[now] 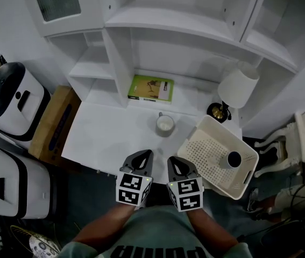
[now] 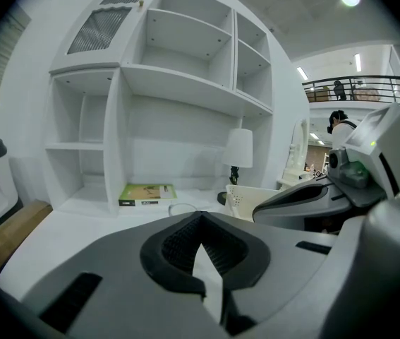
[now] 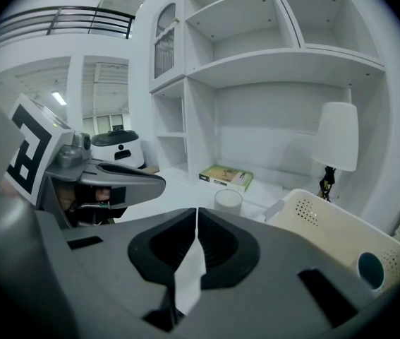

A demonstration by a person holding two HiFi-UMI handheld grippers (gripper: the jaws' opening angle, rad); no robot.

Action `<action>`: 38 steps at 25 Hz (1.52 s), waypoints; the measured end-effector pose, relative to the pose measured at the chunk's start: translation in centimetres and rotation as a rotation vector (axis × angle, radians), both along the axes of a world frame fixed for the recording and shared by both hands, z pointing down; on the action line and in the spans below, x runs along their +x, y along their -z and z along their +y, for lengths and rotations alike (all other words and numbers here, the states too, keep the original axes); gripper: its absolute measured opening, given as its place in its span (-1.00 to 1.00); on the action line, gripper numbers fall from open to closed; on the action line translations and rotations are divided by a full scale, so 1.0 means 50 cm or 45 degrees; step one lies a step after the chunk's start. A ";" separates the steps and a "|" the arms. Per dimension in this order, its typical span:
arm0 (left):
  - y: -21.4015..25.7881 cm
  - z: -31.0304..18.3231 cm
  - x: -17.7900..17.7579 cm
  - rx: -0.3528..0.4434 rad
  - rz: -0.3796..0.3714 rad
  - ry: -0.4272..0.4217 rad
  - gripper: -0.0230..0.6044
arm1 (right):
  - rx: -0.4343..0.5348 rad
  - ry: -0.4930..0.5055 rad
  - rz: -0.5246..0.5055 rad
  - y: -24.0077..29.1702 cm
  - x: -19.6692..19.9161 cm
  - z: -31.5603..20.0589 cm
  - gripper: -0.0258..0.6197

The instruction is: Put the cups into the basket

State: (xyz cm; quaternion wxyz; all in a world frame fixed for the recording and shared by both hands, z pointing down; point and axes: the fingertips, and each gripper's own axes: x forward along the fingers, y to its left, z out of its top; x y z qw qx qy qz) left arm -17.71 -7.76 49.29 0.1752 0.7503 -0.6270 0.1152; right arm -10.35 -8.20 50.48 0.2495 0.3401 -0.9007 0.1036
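Two grippers hang side by side at the near edge of the surface, each with its fingers pressed together on nothing. The left gripper (image 1: 143, 156) and the right gripper (image 1: 175, 164) are both empty. Just ahead of them a white cup (image 1: 164, 124) stands alone on the white surface (image 1: 104, 138), short of the green book (image 1: 151, 88). Off to the right sits the cream basket (image 1: 203, 147), with a dark cup (image 1: 233, 159) already inside it. I'd judge the job half done: one cup is in, and the white one has yet to be picked up and carried across.
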 end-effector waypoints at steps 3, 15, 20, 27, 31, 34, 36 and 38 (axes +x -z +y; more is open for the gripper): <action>0.001 0.001 -0.008 -0.004 0.012 0.019 -0.91 | 0.000 -0.008 0.007 0.000 0.000 -0.004 -0.85; 0.009 -0.017 -0.031 -0.017 0.023 0.120 -0.90 | 0.016 0.006 0.020 0.018 -0.014 -0.032 -0.84; 0.015 -0.040 -0.025 -0.040 -0.015 0.172 -0.90 | -0.011 0.067 -0.029 0.039 -0.024 -0.052 -0.84; -0.001 -0.057 -0.041 -0.049 -0.038 0.180 -0.90 | -0.015 0.038 -0.076 0.035 -0.043 -0.082 -0.81; -0.006 -0.079 -0.080 -0.052 -0.027 0.128 -0.90 | -0.037 -0.033 -0.079 0.020 -0.080 -0.094 -0.49; -0.001 -0.104 -0.105 -0.046 -0.029 0.046 -0.90 | -0.062 -0.132 -0.084 0.009 -0.106 -0.108 -0.33; 0.001 -0.124 -0.128 -0.041 -0.031 -0.001 -0.90 | -0.065 -0.192 -0.079 0.002 -0.127 -0.121 -0.22; 0.000 -0.144 -0.148 -0.038 -0.030 -0.041 -0.90 | -0.080 -0.249 -0.070 -0.013 -0.146 -0.134 -0.12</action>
